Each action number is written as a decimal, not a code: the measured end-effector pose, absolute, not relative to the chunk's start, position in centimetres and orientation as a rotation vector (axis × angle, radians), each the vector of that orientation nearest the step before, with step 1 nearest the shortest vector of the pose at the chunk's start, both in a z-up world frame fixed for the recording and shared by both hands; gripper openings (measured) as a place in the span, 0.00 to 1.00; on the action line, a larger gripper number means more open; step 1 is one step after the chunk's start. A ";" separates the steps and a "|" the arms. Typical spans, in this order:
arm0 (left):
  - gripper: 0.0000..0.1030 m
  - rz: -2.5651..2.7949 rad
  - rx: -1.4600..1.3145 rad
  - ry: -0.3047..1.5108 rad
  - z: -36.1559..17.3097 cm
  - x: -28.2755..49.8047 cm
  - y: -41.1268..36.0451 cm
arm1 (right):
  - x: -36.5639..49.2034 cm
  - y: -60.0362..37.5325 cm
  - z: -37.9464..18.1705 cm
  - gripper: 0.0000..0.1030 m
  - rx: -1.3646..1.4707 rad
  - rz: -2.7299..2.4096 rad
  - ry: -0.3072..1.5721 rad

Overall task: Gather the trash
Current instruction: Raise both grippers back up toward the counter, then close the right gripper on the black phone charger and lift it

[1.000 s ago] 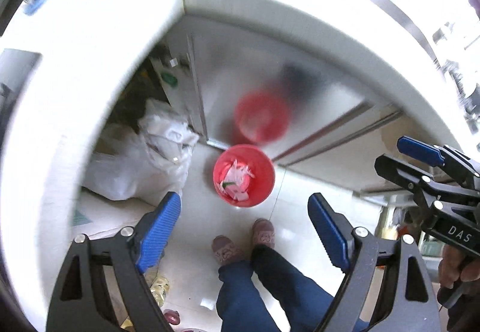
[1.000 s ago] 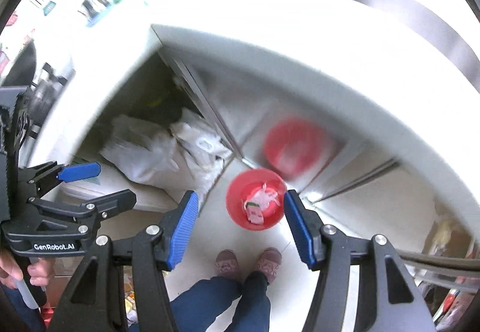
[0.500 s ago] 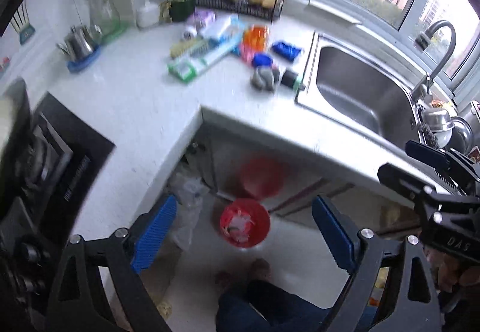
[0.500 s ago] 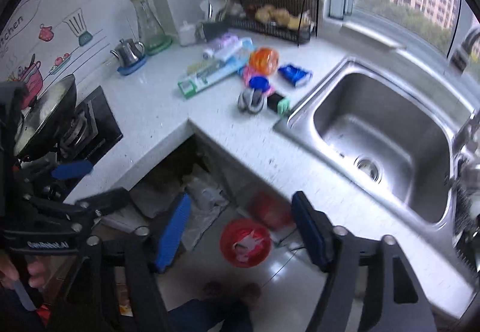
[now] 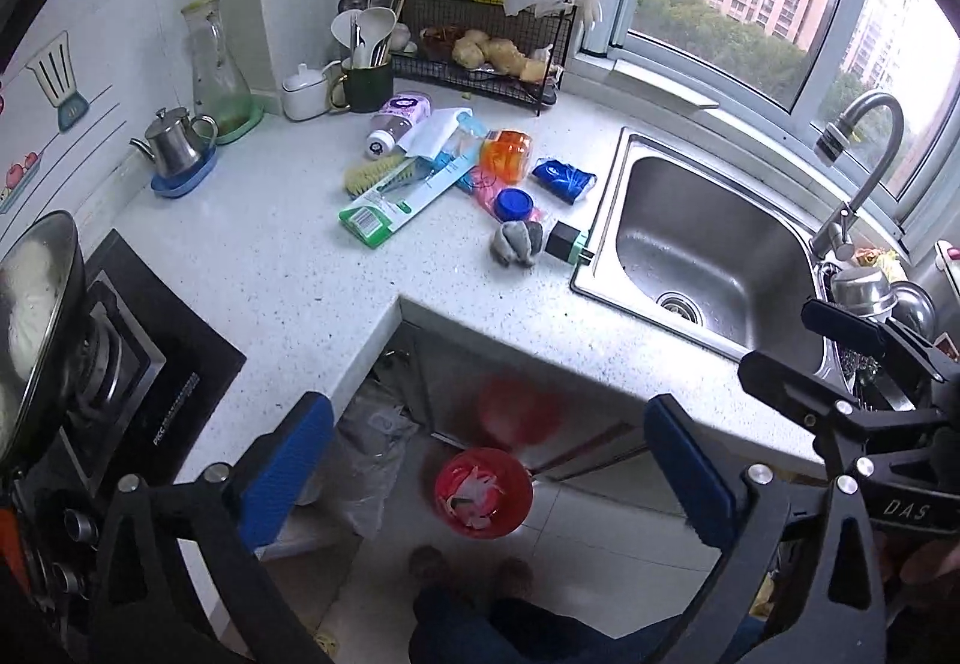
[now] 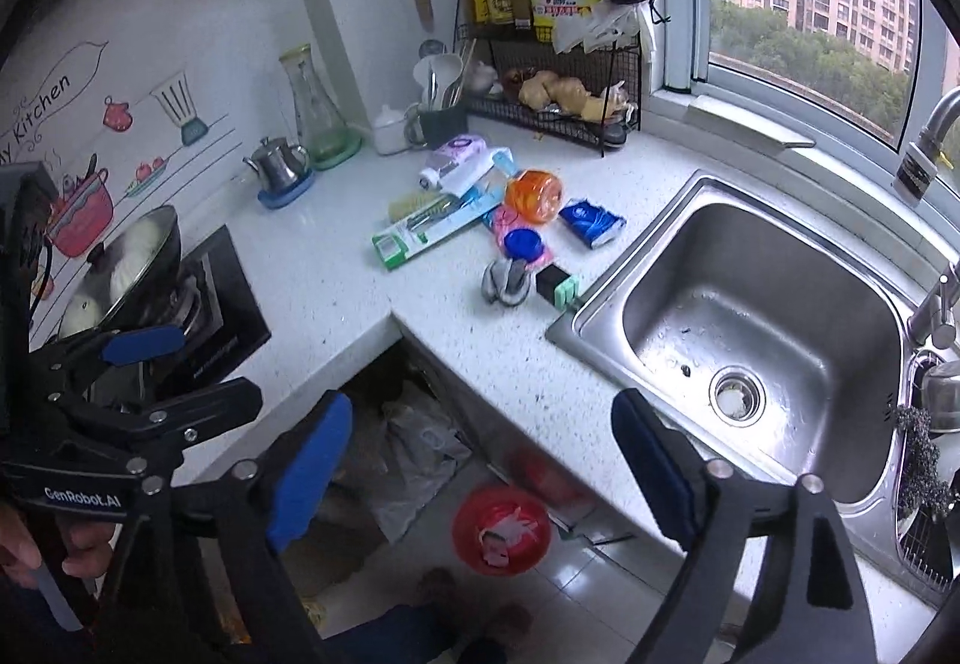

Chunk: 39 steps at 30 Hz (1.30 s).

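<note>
Both tools have risen from floor level to above the white speckled worktop, and their jaws have just been opening, with nothing between them. Left tool and right tool gape wide and empty. At the right lies the stainless steel sink. On the floor below the worktop edge, near the person's feet, stands the round red plastic bin with scraps inside. On the far worktop lie a green-ended brush package, an orange plastic container, a blue tissue pack and a grey crumpled cloth.
</note>
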<state>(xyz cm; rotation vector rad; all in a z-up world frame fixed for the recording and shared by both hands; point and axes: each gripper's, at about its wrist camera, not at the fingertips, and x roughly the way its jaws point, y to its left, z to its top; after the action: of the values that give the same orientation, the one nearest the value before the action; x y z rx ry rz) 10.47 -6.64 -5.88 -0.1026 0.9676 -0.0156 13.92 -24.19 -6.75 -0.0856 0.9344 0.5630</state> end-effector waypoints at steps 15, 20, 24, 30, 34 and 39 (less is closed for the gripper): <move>1.00 -0.117 -0.130 1.040 -8.4 19.1 -4.2 | 21.5 -22.8 -11.4 0.97 -0.144 0.504 0.998; 1.00 -0.136 -0.124 1.085 -9.5 22.7 -2.7 | 25.6 -22.4 -14.0 0.97 -0.122 0.483 1.070; 1.00 -0.139 -0.149 1.153 -10.8 25.1 -1.0 | 28.9 -22.1 -16.6 0.97 -0.122 0.465 1.146; 1.00 -0.142 -0.146 1.210 -12.6 26.8 1.0 | 31.9 -20.4 -19.9 0.97 -0.268 0.530 1.186; 1.00 -0.159 -0.157 1.231 -13.3 27.6 1.9 | 33.1 -19.5 -21.1 0.97 -0.327 0.558 1.186; 1.00 -0.141 -0.114 1.268 -14.2 28.4 2.3 | 33.5 -18.4 -21.9 0.84 -0.428 0.614 1.180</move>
<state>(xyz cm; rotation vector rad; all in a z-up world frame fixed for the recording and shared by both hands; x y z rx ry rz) 28.43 2.32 -14.19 -0.1141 1.2681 -0.1405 33.46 -18.36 -21.87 -0.4278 1.1796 0.6143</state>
